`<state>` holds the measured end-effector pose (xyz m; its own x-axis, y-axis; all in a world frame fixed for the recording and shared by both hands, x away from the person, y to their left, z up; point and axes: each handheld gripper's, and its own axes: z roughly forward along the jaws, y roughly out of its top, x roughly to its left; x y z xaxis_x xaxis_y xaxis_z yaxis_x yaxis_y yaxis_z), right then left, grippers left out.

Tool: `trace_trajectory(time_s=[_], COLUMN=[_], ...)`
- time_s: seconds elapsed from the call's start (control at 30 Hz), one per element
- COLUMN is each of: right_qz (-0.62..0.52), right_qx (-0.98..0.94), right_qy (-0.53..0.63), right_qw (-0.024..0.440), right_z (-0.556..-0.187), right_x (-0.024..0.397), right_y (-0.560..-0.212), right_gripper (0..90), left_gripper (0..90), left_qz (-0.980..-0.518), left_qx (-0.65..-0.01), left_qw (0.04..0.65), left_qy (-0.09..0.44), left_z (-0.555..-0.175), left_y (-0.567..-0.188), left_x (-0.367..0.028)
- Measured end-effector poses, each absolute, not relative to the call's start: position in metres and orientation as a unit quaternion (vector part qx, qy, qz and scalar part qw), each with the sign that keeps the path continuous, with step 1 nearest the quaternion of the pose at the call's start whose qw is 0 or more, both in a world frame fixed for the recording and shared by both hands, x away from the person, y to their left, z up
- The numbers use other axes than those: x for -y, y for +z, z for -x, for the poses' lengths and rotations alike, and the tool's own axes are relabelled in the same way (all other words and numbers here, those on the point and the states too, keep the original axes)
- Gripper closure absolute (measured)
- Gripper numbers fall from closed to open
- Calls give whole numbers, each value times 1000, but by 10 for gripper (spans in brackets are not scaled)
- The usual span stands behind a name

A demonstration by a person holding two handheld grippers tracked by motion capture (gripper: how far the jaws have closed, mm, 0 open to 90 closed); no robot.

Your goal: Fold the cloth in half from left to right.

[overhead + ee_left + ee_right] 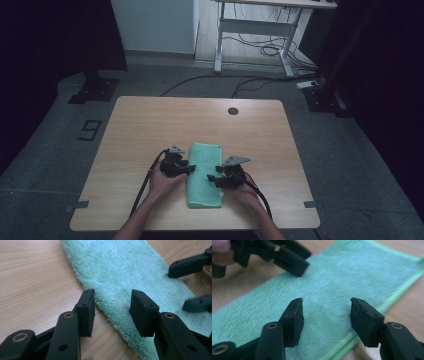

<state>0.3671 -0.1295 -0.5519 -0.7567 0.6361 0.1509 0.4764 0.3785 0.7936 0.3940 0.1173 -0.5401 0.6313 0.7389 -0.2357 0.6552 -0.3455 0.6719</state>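
A fluffy green folded towel (pixel 205 175) lay lower centre on the wooden worktop (pixel 140 125), flanked by the released left hand-held gripper (pixel 191 169) and the released right hand-held gripper (pixel 210 179).

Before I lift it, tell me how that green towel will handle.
The green towel looks soft and fluffy in the left gripper view, so it will likely droop. It lies folded into a flat strip, so layers may slip open. Probably light; the table gives little resistance.
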Motion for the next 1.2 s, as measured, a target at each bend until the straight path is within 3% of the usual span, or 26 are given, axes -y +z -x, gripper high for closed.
trace_trajectory(time_s=[0.4, 0.73, 1.2], right_qz=[-322, -328, -355], right_qx=[-842, -836, -806], right_qy=[415, 426, 458], right_qw=[118, 108, 124], right_z=[-351, -341, -352], right_x=[125, 137, 157], right_y=[-551, -552, -544], right_gripper=[448, 471, 444], left_gripper=[560, 550, 458], left_qz=[-823, -825, -813], left_qx=[-416, -413, -420], left_qw=[383, 383, 397], left_qy=[55, 50, 72], left_z=[-383, -373, -406], left_y=[-541, -540, -523], left_x=[-111, -110, -112])
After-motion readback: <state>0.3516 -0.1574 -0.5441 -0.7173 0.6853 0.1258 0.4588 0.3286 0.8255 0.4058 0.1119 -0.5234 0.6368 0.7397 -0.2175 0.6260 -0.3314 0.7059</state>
